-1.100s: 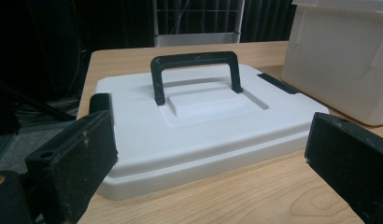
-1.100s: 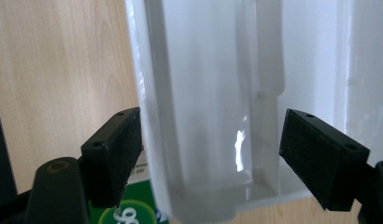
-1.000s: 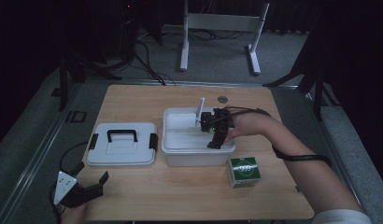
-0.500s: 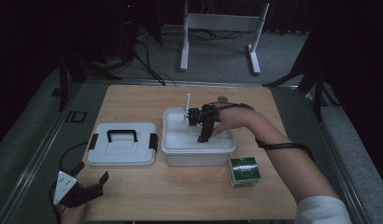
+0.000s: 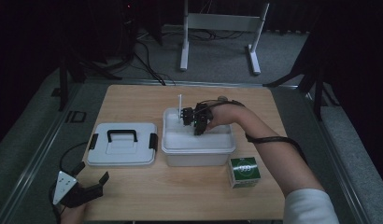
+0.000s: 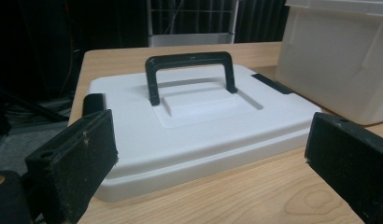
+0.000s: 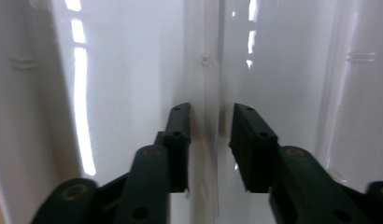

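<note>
Reaching into the open white bin (image 5: 199, 144) at mid-table, right tongs (image 5: 192, 122) straddle a thin white divider panel (image 7: 209, 93) standing upright inside; jaws have just been closing, and a narrow gap shows on each side of the panel. Left tongs (image 5: 89, 184) rest spread at the table's (image 5: 180, 196) near left corner, facing the white lid (image 6: 194, 121) with black handle (image 6: 189, 70), which lies flat just left of the bin. Green box (image 5: 244, 171) sits by the bin's near right corner.
</note>
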The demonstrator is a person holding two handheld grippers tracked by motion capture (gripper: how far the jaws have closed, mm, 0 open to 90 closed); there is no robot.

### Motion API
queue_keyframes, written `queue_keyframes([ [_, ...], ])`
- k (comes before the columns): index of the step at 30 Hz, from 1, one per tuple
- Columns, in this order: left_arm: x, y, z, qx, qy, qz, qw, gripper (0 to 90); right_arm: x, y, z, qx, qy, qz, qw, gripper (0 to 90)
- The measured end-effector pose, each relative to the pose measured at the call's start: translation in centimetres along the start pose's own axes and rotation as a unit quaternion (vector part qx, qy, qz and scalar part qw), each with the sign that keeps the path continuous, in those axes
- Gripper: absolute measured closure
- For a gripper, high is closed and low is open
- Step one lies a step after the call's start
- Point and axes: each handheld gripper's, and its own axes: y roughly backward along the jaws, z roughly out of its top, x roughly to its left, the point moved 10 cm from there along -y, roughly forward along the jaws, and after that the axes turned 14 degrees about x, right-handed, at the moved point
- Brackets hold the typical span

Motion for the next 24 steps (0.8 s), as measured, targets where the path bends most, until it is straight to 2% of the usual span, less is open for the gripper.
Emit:
queue_keyframes([
  [1,0.0,0.0,0.0,0.001,-0.001,-0.001,1.0,2.1,-0.1,0.1,0.1,-0.004,0.002,-0.007,1.0,73.1],
  [3,0.0,0.0,0.0,0.001,0.0,-0.002,1.0,2.1,0.3,0.0,0.3,-0.003,0.009,0.003,1.0,78.6],
  [5,0.0,0.0,0.0,0.001,0.0,-0.002,1.0,2.2,0.3,0.0,0.5,-0.002,0.01,0.0,1.0,86.6],
  [6,0.0,0.0,0.0,0.001,-0.001,-0.001,1.0,2.2,0.1,0.0,0.4,0.001,0.007,-0.002,1.0,87.7],
  [13,0.0,-0.1,0.0,0.003,0.0,0.0,1.0,2.2,0.0,0.1,0.4,0.008,0.012,0.017,0.9998,88.9],
  [15,0.0,-0.1,0.0,0.003,0.0,0.0,1.0,2.2,0.0,0.1,0.4,0.008,0.017,0.017,0.9997,89.0],
  [24,0.0,-0.1,0.0,0.002,0.005,0.0,1.0,2.2,-0.5,1.0,0.0,0.006,0.012,0.002,0.9999,89.1],
])
